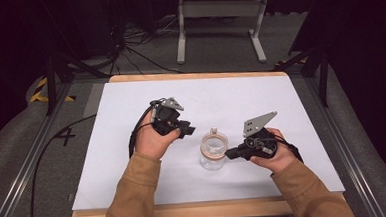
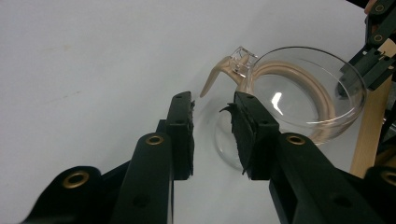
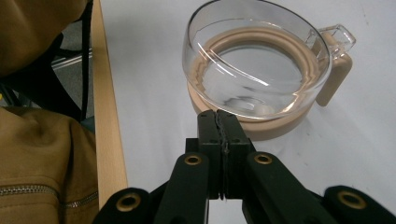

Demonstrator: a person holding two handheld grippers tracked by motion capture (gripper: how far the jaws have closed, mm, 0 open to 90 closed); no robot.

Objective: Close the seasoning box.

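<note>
Right gripper [image 3: 223, 119]: jaws pressed together with nothing between them, tips at the near rim of the clear glass jar with a tan rubber seal and clip [image 3: 259, 70]. The jar stands upright on the white worktop [image 1: 260, 97], nearer its front edge than its far edge, between the grippers. Left gripper [image 2: 212, 114]: jaws parted, empty, just beside the jar's clip side.

Black "4" [image 1: 66, 136], apparently hand-marked, on grey floor [image 1: 45, 186] left of table; no other readable text
</note>
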